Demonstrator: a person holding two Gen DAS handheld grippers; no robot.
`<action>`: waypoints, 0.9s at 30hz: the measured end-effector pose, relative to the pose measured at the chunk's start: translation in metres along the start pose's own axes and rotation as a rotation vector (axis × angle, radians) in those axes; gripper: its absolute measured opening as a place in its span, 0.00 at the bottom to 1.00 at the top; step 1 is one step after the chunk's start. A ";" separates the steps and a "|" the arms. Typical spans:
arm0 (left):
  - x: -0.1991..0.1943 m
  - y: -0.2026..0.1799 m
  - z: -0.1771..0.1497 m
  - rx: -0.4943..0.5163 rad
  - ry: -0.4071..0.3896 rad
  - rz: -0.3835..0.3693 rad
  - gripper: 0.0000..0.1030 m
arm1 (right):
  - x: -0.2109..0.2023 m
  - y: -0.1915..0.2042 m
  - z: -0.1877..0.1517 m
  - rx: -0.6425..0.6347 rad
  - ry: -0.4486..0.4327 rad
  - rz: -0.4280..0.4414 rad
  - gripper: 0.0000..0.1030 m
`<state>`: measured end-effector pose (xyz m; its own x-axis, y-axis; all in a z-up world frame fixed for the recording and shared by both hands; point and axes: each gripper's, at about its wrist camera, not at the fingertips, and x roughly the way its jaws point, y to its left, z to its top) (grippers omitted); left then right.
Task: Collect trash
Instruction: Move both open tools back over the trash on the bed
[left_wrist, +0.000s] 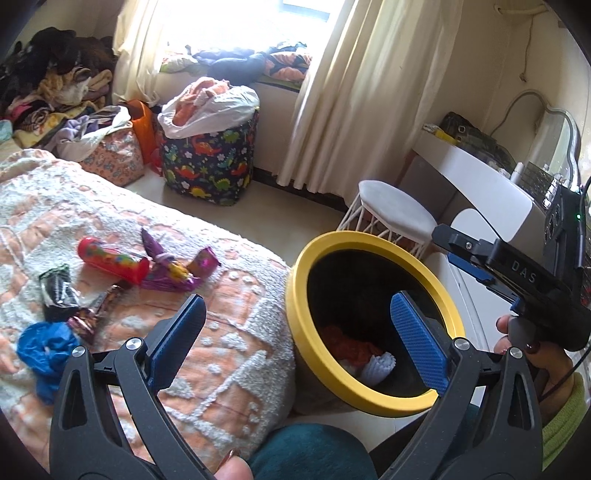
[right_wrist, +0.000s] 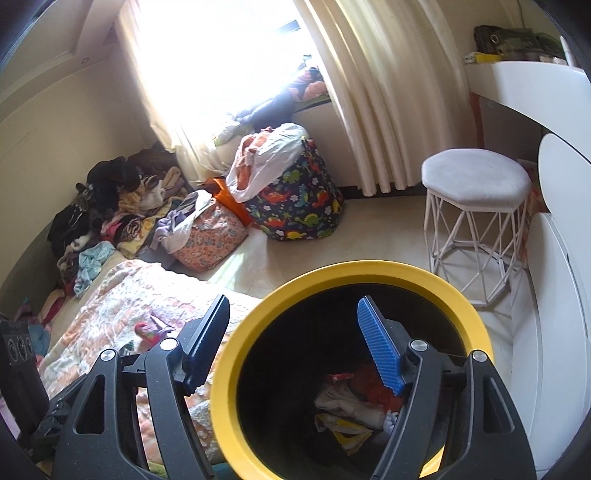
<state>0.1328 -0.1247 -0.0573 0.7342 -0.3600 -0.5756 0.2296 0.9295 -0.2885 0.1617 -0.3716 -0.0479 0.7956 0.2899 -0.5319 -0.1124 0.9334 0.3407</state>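
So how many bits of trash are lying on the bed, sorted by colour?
Red tube: 1
Purple wrappers: 2, overlapping, so roughly
Dark wrappers: 2
Blue bag: 1
Total: 6, roughly

Sunlit window (right_wrist: 229, 55), cream curtains (right_wrist: 373, 96), white stool (right_wrist: 476, 181), pale floor (right_wrist: 369, 236)

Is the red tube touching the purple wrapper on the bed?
Touching. In the left wrist view the red tube's open end lies against the purple wrapper, no blanket showing between them.
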 end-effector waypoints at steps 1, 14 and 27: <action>-0.002 0.002 0.001 -0.004 -0.005 0.004 0.89 | 0.000 0.002 0.000 -0.007 0.000 0.005 0.67; -0.021 0.025 0.005 -0.033 -0.051 0.061 0.89 | 0.004 0.037 -0.004 -0.087 0.010 0.053 0.67; -0.043 0.060 0.007 -0.093 -0.091 0.123 0.89 | 0.005 0.077 -0.015 -0.173 0.013 0.112 0.67</action>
<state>0.1194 -0.0534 -0.0444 0.8088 -0.2314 -0.5406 0.0776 0.9533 -0.2920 0.1478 -0.2949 -0.0364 0.7648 0.3954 -0.5087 -0.3012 0.9174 0.2602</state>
